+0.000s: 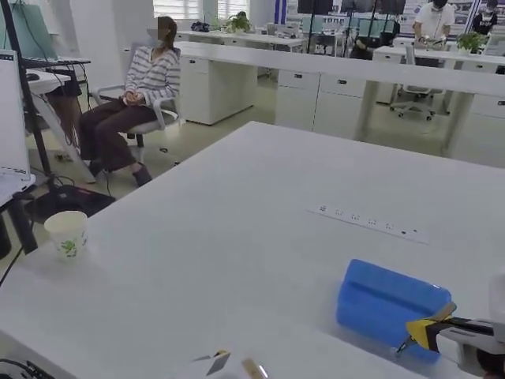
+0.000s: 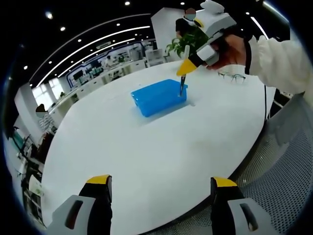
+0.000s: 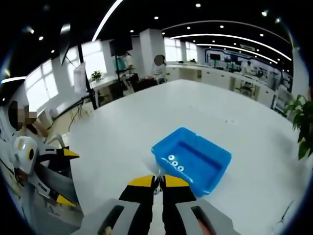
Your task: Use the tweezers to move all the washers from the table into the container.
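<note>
A blue container [image 1: 379,304] sits on the white table [image 1: 237,237] at the near right. Three washers [image 3: 175,163] lie in a row inside the container [image 3: 200,164]. My right gripper [image 3: 159,180] is shut on thin tweezers [image 3: 159,173], whose tip hangs just before the container's near wall. From the left gripper view, the right gripper [image 2: 188,66] holds the tweezers [image 2: 181,85] pointing down at the edge of the container [image 2: 156,97]. My left gripper [image 2: 161,182] is open and holds nothing, low over the table's near edge. No washers are visible on the table.
A paper cup [image 1: 66,234] stands at the table's left corner. A socket strip [image 1: 367,222] is set in the table behind the container. Glasses [image 2: 230,76] lie on the table beyond the right gripper. A person [image 1: 134,103] sits on a chair past the table.
</note>
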A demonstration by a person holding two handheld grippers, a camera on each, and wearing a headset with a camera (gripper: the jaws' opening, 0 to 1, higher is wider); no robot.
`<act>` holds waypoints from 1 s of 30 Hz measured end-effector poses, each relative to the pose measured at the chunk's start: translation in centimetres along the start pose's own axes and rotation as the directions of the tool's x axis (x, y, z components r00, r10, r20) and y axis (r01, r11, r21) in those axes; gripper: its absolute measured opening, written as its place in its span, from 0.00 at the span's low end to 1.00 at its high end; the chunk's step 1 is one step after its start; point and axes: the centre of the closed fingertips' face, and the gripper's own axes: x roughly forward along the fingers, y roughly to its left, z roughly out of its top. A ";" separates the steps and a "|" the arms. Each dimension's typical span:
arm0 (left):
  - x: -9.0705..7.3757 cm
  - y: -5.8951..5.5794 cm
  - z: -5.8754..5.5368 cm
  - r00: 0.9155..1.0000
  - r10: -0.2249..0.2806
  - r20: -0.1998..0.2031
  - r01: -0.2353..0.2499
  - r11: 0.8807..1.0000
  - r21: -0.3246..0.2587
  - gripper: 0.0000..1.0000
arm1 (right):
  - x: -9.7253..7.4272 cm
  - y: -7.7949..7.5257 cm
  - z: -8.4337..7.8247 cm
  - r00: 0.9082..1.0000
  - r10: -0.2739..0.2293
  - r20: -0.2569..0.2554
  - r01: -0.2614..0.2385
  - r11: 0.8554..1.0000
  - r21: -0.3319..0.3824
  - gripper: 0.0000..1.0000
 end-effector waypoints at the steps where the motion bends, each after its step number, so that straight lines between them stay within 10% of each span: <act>1: 0.0 0.0 0.0 1.000 0.000 0.000 0.000 1.000 0.001 0.84 | -0.1 0.1 0.1 1.000 0.000 0.001 0.000 1.000 0.000 0.01; 30: 0.1 -0.3 -0.1 1.000 -0.012 -0.006 0.012 1.000 0.007 0.84 | -0.1 -1.6 2.1 1.000 -0.016 0.013 0.017 1.000 -0.022 0.02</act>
